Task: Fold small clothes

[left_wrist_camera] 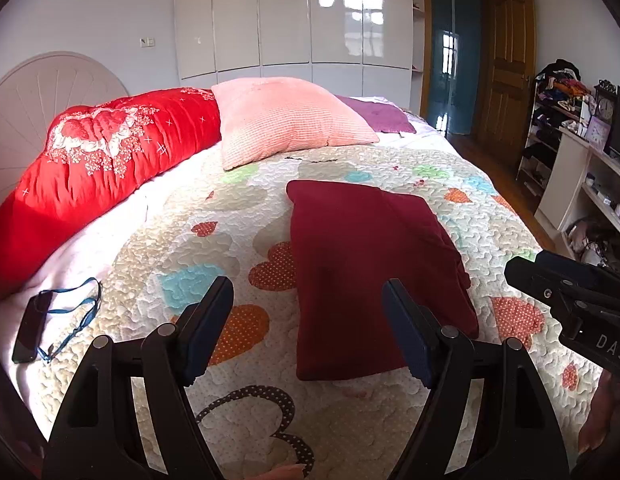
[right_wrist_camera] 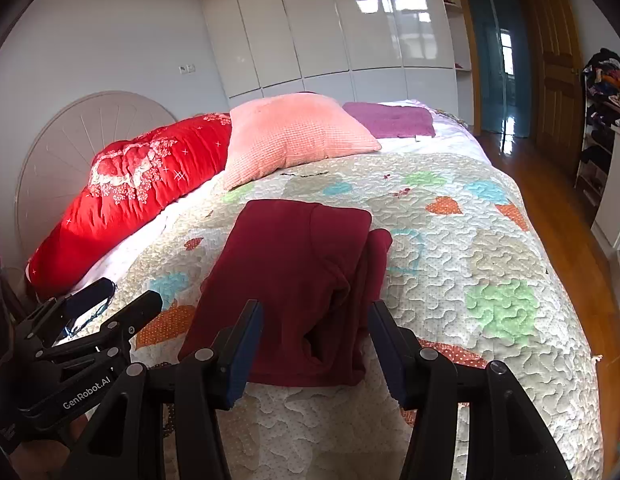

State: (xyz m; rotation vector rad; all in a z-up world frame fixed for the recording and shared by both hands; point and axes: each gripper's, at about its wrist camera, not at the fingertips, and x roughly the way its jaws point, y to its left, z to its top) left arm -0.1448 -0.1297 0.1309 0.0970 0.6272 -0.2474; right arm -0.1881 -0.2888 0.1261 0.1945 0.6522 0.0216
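A dark red garment (left_wrist_camera: 366, 276) lies folded into a long rectangle on the heart-patterned quilt (left_wrist_camera: 229, 208), with a sleeve bunched along its right side. My left gripper (left_wrist_camera: 307, 300) hovers open above the garment's near left edge, nothing between its fingers. In the right wrist view the same garment (right_wrist_camera: 293, 280) stretches away from my right gripper (right_wrist_camera: 316, 322), whose jaws stand apart over the near end and grip nothing. Each gripper shows at the edge of the other's view: the right gripper (left_wrist_camera: 570, 292) and the left gripper (right_wrist_camera: 109, 312).
A pink pillow (left_wrist_camera: 285, 120), a red duvet roll (left_wrist_camera: 109, 160) and a purple cloth (left_wrist_camera: 378, 114) lie at the bed's far end. A phone with a blue lanyard (left_wrist_camera: 33, 328) rests at the left. Wooden floor (right_wrist_camera: 558, 208) and cluttered shelves (left_wrist_camera: 566, 128) border the right side.
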